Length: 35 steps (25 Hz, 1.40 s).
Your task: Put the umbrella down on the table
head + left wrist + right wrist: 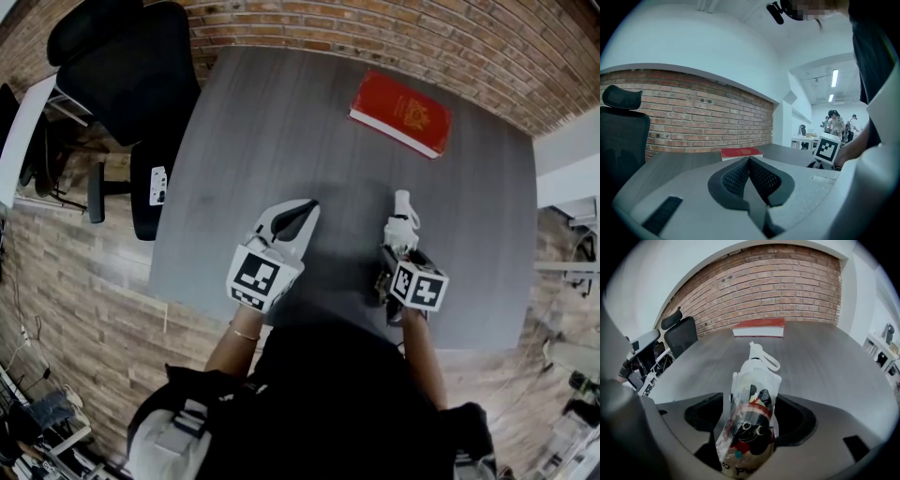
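A small folded umbrella (752, 423) in a clear plastic sleeve, with a white strap at its far end, lies between the jaws of my right gripper (752, 401). The jaws stand wide, with dark gaps beside the sleeve, so the gripper is open. In the head view the umbrella (401, 217) pokes out ahead of the right gripper (398, 246) onto the grey table (281, 122), near its front edge. My left gripper (309, 208) hovers to the left of it, shut and empty. Its meshed jaws (749, 159) meet tip to tip.
A red book (401, 114) lies at the table's far right, near the brick wall. A black office chair (131, 66) stands off the table's left far corner. White desks and people (834, 123) are in the room beyond.
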### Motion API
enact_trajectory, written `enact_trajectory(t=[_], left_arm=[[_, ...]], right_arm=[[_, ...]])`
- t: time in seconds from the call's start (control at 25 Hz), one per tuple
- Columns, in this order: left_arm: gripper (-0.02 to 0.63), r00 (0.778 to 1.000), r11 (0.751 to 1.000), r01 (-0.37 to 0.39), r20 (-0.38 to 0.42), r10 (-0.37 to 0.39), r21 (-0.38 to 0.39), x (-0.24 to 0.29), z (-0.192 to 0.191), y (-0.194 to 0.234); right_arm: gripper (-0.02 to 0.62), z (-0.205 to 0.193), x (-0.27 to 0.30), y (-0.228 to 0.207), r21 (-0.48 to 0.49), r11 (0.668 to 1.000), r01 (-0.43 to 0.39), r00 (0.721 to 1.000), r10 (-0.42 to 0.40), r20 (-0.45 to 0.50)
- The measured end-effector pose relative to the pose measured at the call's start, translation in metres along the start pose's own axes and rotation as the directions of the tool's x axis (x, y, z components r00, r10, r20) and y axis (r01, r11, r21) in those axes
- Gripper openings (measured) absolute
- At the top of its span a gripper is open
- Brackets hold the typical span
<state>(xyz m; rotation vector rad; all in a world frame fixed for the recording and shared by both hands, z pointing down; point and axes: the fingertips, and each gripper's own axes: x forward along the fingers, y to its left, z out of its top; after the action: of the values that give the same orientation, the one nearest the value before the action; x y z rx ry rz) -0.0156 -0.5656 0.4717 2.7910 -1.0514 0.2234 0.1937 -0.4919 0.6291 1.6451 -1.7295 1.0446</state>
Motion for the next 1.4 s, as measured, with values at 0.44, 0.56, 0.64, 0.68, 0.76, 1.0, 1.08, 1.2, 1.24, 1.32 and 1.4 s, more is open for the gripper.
enact_trajectory(t=[0.44,0.56,0.64,0.68,0.76,1.0,1.08,1.2,1.24,1.32,1.4], left_arm=[[-0.003,1.000,1.000,0.018,0.000,-0.018,0.005,-0.004,0.005,-0.011],[-0.003,1.000,1.000,0.024,0.007,-0.025,0.017,-0.004,0.009,-0.015],[-0.003,0.999,0.999,0.027,0.016,-0.028,0.032,-0.005,0.012,-0.018],[-0.003,0.999,0.999,0.028,0.014,-0.028,0.032,-0.006,0.012,-0.019],[-0.003,1.000,0.999,0.029,0.009,-0.029,0.029,-0.008,0.013,-0.023],[-0.003,0.999,0.998,0.032,0.016,-0.033,0.046,-0.015,0.020,-0.032],[-0.003,0.999,0.998,0.036,0.022,-0.038,0.052,-0.016,0.023,-0.035],[-0.003,0.998,0.997,0.044,0.037,-0.046,0.063,-0.018,0.026,-0.041],[-0.003,0.998,0.997,0.046,0.037,-0.048,0.059,-0.019,0.026,-0.042],[-0.003,0.998,0.997,0.050,0.034,-0.052,0.054,-0.021,0.026,-0.046],[-0.003,0.998,0.997,0.052,0.036,-0.054,0.058,-0.023,0.029,-0.049]], right_arm=[[0.350,0.032,-0.032,0.004,-0.049,0.999,0.019,0.991,-0.013,0.131],[0.336,0.046,-0.047,0.005,-0.059,0.998,0.029,0.981,-0.017,0.194],[0.295,0.054,-0.057,0.005,-0.083,0.995,0.048,0.971,-0.027,0.236],[0.290,0.057,-0.062,0.006,-0.091,0.994,0.053,0.967,-0.028,0.254],[0.268,0.063,-0.072,0.008,-0.095,0.994,0.053,0.958,-0.023,0.287],[0.188,0.079,-0.102,0.014,-0.089,0.995,0.043,0.921,-0.005,0.390],[0.134,0.082,-0.111,0.016,-0.085,0.995,0.043,0.911,-0.004,0.412],[0.084,0.084,-0.122,0.017,-0.079,0.996,0.042,0.898,-0.003,0.440],[0.069,0.084,-0.127,0.017,-0.076,0.996,0.046,0.892,-0.007,0.452],[0.027,0.086,-0.137,0.016,-0.068,0.996,0.057,0.880,-0.018,0.475],[0.004,0.088,-0.145,0.015,-0.059,0.997,0.058,0.869,-0.022,0.494]])
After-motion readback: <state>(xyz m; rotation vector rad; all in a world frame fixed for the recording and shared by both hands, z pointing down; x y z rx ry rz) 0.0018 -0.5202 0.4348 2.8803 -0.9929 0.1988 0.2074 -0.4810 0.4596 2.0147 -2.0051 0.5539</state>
